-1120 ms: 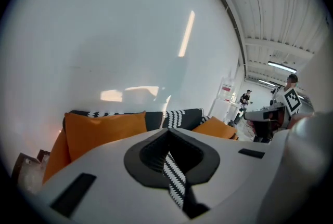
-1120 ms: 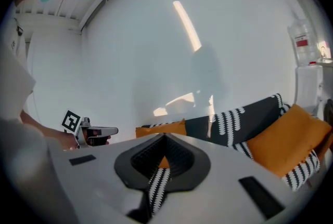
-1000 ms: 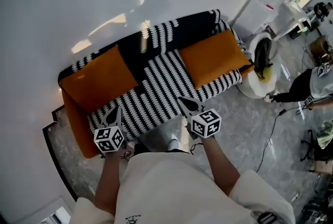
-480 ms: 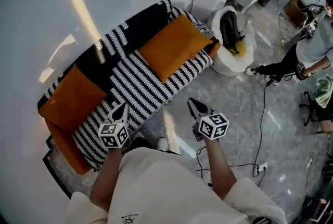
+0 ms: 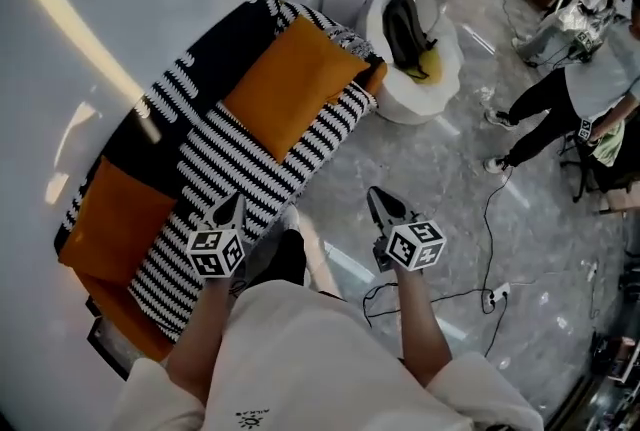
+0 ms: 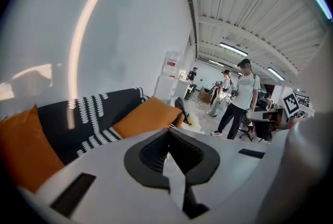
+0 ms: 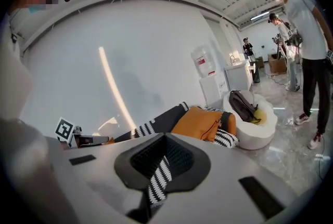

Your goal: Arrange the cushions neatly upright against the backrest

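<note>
The left gripper [image 5: 231, 207] and right gripper [image 5: 379, 199], low in the frame, are pressed together, empty, clear of the sofa [image 5: 250, 154]. The upper cushion [image 5: 290, 84] and left-edge cushion [image 5: 115, 219] lean on the backrest [image 5: 205, 59]. Reclined like that, either might slide flat if nudged.

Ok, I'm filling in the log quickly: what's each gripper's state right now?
Left gripper: closed, holding nothing.
Right gripper: closed, holding nothing.
</note>
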The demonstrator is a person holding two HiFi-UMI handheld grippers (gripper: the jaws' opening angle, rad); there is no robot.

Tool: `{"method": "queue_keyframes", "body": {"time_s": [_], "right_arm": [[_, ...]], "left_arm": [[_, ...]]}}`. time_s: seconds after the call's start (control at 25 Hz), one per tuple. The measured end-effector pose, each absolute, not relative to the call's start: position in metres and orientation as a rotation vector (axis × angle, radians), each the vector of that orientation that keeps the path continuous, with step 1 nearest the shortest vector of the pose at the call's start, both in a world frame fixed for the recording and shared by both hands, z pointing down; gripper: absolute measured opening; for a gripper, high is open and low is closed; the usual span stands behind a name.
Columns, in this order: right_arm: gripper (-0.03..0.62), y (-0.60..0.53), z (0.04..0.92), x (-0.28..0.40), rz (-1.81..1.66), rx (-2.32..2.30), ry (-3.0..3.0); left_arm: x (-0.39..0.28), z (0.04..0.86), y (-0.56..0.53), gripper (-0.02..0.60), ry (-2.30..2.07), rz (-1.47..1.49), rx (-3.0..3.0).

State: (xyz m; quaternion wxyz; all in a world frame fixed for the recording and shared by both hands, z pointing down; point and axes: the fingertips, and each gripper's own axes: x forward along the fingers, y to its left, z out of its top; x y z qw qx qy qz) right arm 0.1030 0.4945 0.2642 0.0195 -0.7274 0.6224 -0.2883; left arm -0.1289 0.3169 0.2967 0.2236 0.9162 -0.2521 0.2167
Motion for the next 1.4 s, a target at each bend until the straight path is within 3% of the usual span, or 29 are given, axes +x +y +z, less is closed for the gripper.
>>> {"method": "queue_keyframes", "body": {"time_s": [0.76,1.4], "right_arm": [[0.023,0.262,0.242,0.224,-0.872,-2.241,2.111],[0.023,0.113,0.284,0.317,-1.056,-1.927,2.614]], "left_arm": [[0.018,0.297,0.127,0.018,-0.585,0.588,2.564],[0.000,0.341,0.054,0.018,-1.000,0.611,2.314]]}}
